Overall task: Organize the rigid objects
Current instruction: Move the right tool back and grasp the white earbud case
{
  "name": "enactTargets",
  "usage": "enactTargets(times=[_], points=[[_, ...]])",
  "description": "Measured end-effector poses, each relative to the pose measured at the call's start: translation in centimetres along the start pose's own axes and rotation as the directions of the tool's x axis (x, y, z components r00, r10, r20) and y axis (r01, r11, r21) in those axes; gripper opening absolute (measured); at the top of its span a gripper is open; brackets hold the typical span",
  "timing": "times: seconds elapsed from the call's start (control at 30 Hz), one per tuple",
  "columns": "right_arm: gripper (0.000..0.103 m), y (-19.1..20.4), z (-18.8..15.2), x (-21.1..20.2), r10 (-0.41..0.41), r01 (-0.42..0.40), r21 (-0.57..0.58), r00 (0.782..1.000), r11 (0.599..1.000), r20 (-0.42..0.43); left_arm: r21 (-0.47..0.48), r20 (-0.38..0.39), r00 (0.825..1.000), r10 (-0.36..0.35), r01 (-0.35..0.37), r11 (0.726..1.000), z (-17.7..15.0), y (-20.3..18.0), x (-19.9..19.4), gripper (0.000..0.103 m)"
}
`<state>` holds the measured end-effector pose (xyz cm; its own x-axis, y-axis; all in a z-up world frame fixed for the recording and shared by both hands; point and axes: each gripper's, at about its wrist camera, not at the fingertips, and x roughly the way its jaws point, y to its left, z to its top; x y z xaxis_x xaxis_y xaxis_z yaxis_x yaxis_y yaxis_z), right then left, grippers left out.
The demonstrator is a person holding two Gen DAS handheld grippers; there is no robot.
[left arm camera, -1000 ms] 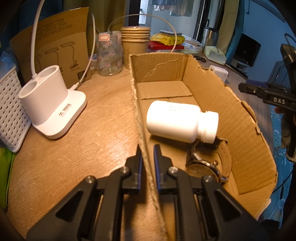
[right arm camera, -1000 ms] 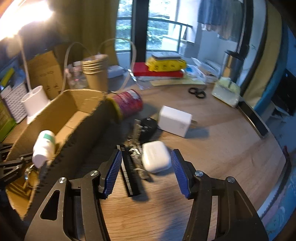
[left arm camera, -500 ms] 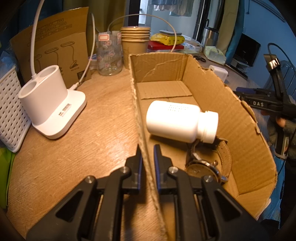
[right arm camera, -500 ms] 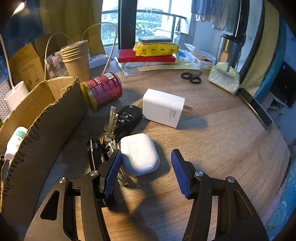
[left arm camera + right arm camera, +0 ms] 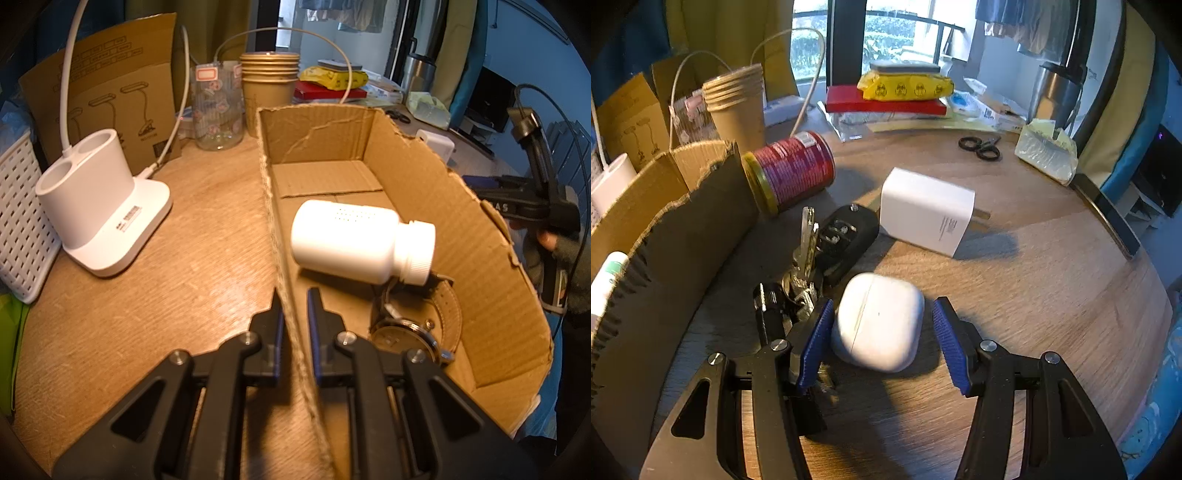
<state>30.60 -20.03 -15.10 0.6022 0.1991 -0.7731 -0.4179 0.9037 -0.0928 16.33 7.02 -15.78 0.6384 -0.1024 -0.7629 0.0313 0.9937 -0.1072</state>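
the wooden surface point(image 5: 1034, 280) carries a cardboard box point(image 5: 476, 236), a white earbud case point(image 5: 879, 321), keys with a black fob point(image 5: 846, 236), a white charger point(image 5: 923, 210), a red can point(image 5: 794, 170) on its side, scissors point(image 5: 980, 147), stacked paper cups point(image 5: 269, 85) and a white lamp base point(image 5: 107, 206).

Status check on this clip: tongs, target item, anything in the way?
Left tongs shut on box wall. Right tongs open, straddling earbud case, not gripping. Keys crowd the left finger.
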Motion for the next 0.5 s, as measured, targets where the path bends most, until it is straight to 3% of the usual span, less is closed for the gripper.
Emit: enactTargets(times=[0.17,0.5], points=[[0.053,-0.26,-0.18,0.13,0.021,-0.021,0.021,1.000,1.000,0.004,0.000,0.000,1.000,0.000,0.000,1.000,0.02,0.01,0.01,0.013],[0.052,-0.39,-0.29,-0.81,0.024,-0.025,0.033,1.000,0.999,0.018,0.000,0.000,1.000,0.000,0.000,1.000,0.03,0.03,0.00,0.013]])
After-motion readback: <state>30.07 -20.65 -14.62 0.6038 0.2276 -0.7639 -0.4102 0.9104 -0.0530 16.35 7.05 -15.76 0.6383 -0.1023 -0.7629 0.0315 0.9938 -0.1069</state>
